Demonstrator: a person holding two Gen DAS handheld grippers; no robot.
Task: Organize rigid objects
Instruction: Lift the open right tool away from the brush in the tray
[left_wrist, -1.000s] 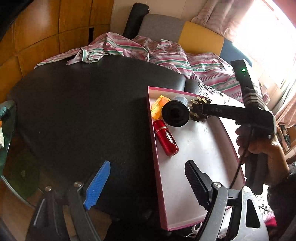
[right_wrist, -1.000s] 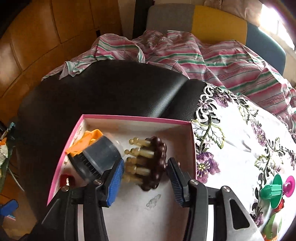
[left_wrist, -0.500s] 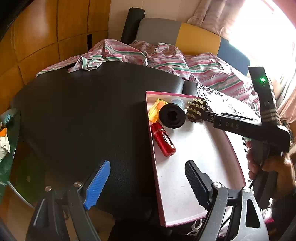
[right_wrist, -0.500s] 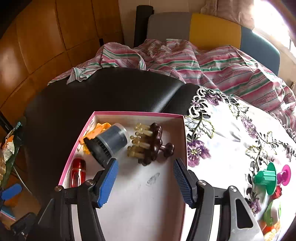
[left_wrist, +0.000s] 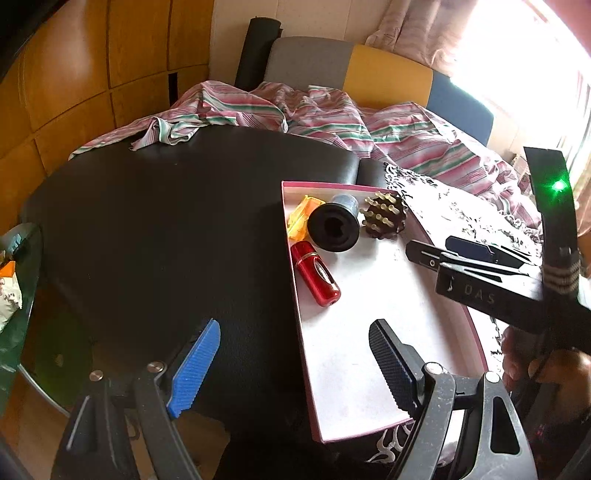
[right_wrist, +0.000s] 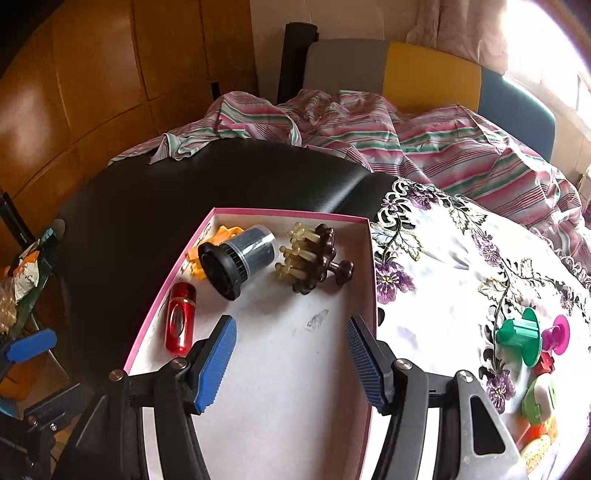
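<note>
The pink-rimmed box (right_wrist: 291, 214) lay on the surface with its long axis running away from the cameras, half on the black padded top (right_wrist: 207, 181) and half against the embroidered floral cloth (right_wrist: 461, 258). At its far end four things were bunched together. The red lighter-like cylinder (right_wrist: 180, 319) lay flat along the left wall, its long axis parallel to that wall. Beyond it the black and grey cap-like cylinder (right_wrist: 236, 256) lay on its side, its wide black mouth turned toward the near left and its grey end pointing at the far right corner, resting against the orange plastic piece (right_wrist: 218, 236) in the far left corner. Just right of it the brown massage brush (right_wrist: 308, 258) lay tipped over, its pale pegs pointing left at the grey cylinder and its knob handle pointing right toward the box wall. The right tongs (right_wrist: 291, 358) hung above the bare near floor of the box, spread apart and pinching nothing, well short of the four things. The left tongs (left_wrist: 291, 365) were spread wide too, straddling the box's left wall, nothing between the pads. On the cloth at the right lay green and magenta plastic toys (right_wrist: 528, 339). A striped sheet (right_wrist: 406, 133) was heaped behind.
</note>
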